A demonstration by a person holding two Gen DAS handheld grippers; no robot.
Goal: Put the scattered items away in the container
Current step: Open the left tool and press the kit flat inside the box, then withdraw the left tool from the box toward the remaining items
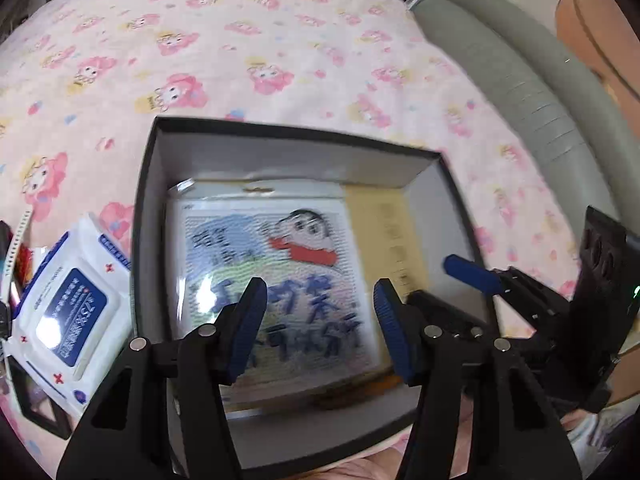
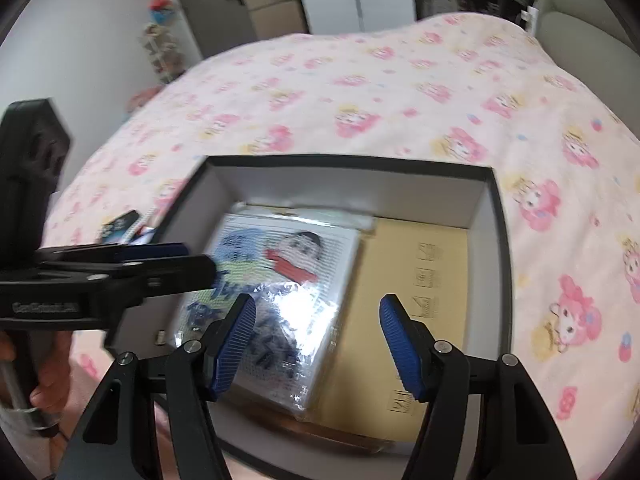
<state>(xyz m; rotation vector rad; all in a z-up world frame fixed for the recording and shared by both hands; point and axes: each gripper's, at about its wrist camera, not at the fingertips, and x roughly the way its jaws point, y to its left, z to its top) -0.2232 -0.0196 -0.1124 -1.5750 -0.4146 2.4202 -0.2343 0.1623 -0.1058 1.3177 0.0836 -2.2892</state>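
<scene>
On the pink cartoon-print bedspread [image 1: 280,40], a wet-wipes pack [image 1: 68,316] with a blue label is seen furthest left in the left wrist view, lying just outside the left wall of the black box [image 1: 140,248]. Beyond the pack, at the frame's left edge, a few small colourful items are glimpsed but cannot be identified.

The left gripper [image 1: 320,320] is held above the near part of the box, its blue-padded fingers spread wide apart with nothing between them. Below it, a plastic-wrapped cartoon packet [image 1: 276,280] lies flat inside the box against the left side, partly resting on a tan cardboard sheet [image 1: 400,236] that covers the floor of the box toward its right wall.

The right gripper [image 2: 318,344] is likewise held over the near edge of the box with its fingers parted and empty; in the left wrist view it reaches in from the right, over the right wall. In the right wrist view, the left gripper crosses the left side of the frame, gripped by a hand [image 2: 48,376], hiding part of the packet. A grey padded headboard [image 1: 500,80] borders the bedspread on the right.
</scene>
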